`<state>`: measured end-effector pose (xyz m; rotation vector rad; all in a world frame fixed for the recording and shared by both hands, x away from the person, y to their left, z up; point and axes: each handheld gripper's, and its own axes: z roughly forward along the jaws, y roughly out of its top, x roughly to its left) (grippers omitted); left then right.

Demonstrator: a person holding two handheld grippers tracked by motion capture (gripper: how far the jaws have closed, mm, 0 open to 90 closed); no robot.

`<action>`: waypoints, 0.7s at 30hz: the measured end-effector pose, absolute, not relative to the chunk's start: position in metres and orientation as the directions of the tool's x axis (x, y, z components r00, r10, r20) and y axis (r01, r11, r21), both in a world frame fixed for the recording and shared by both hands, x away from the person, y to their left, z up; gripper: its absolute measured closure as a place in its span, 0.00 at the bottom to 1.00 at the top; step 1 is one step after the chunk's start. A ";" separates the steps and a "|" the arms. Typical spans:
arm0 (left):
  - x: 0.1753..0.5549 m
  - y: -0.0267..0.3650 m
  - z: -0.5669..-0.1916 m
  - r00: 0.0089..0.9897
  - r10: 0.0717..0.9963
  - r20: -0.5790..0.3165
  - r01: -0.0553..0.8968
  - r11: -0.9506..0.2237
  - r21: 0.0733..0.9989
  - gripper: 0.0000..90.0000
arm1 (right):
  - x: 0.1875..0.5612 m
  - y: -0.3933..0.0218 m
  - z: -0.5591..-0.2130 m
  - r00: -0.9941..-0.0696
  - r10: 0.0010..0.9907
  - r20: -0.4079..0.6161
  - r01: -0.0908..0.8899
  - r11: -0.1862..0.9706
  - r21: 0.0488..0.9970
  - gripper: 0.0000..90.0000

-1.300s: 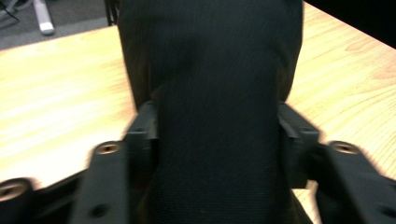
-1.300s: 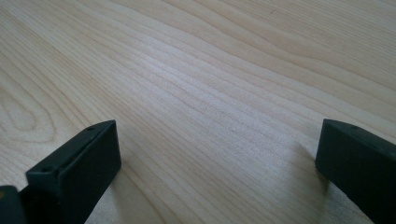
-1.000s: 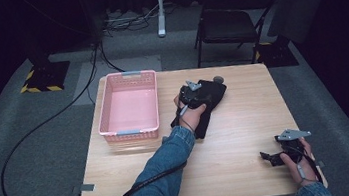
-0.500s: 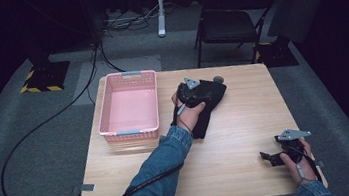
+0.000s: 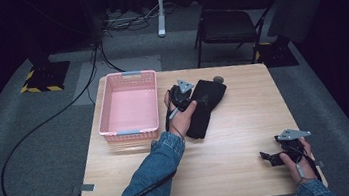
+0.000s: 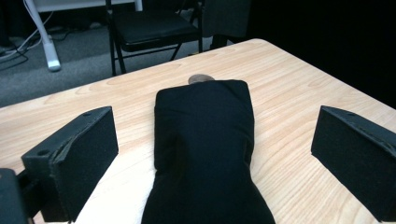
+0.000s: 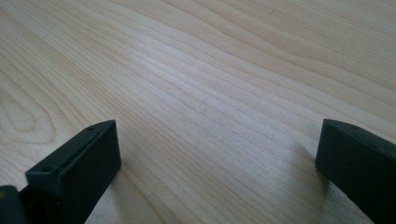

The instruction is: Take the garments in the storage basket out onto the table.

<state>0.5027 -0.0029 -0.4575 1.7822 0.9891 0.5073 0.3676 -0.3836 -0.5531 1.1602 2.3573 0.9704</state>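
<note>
My left gripper (image 6: 210,154) has just been opening; its jaws now stand wide apart, the folded black cloth (image 6: 203,140) lying between them untouched, mid-table just right of the pink basket (image 5: 128,108). My right gripper (image 5: 275,156) rests apart at the near right corner. If I sweep left carelessly, a jaw could snag and unfold the cloth. A small round thing (image 6: 201,79) sits touching its far end; the basket's wall stands in the way.

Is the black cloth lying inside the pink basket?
No, the black cloth lies flat on the wooden table, beside the pink basket.
</note>
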 end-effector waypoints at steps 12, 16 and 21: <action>0.479 0.009 -0.442 0.585 0.807 -0.076 0.385 -0.194 0.902 0.00 | 0.368 -0.384 -0.553 -0.609 0.793 -0.003 0.561 0.434 0.705 0.00; 0.473 0.012 -0.440 0.580 0.813 -0.060 0.381 -0.205 0.902 0.00 | 0.368 -0.384 -0.553 -0.609 0.793 -0.002 0.562 0.433 0.705 0.00; 0.466 0.017 -0.440 0.573 0.818 -0.044 0.370 -0.211 0.905 0.00 | 0.368 -0.384 -0.553 -0.609 0.793 -0.002 0.562 0.433 0.705 0.00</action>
